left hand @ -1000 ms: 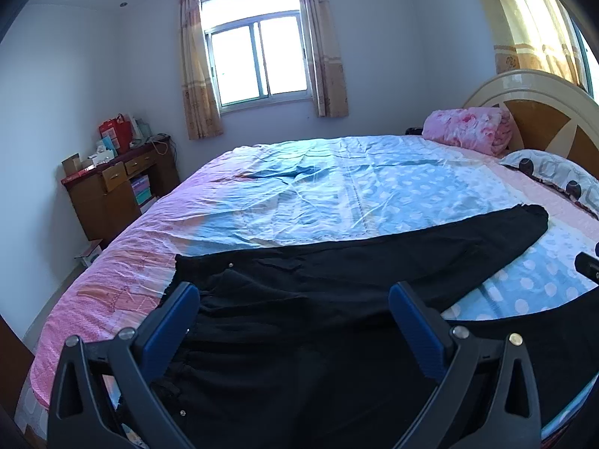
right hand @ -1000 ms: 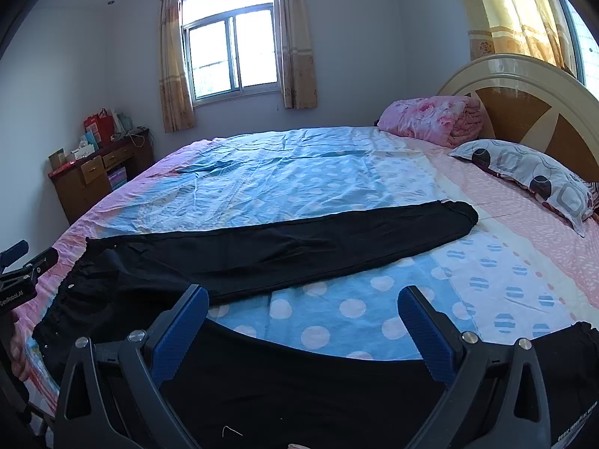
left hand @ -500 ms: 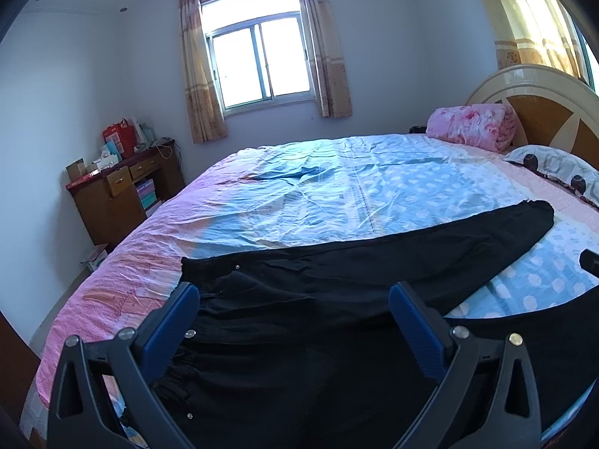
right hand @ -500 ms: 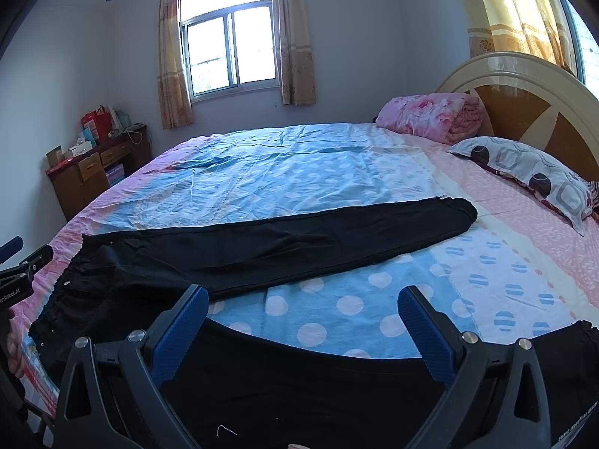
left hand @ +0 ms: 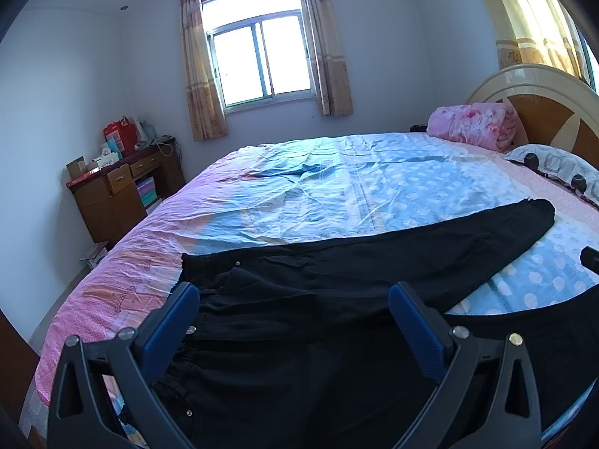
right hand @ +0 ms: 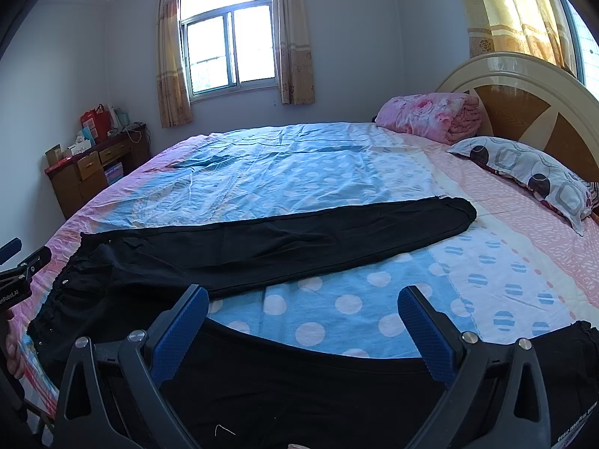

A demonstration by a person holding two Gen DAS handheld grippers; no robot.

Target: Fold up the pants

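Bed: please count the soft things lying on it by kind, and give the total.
Black pants: 1
Pink folded blanket: 1
Patterned pillow: 1
Total: 3, all on the bed.

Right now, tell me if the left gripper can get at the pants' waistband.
Probably yes: the left gripper is open, hovering over the waistband of the pants, with nothing between.
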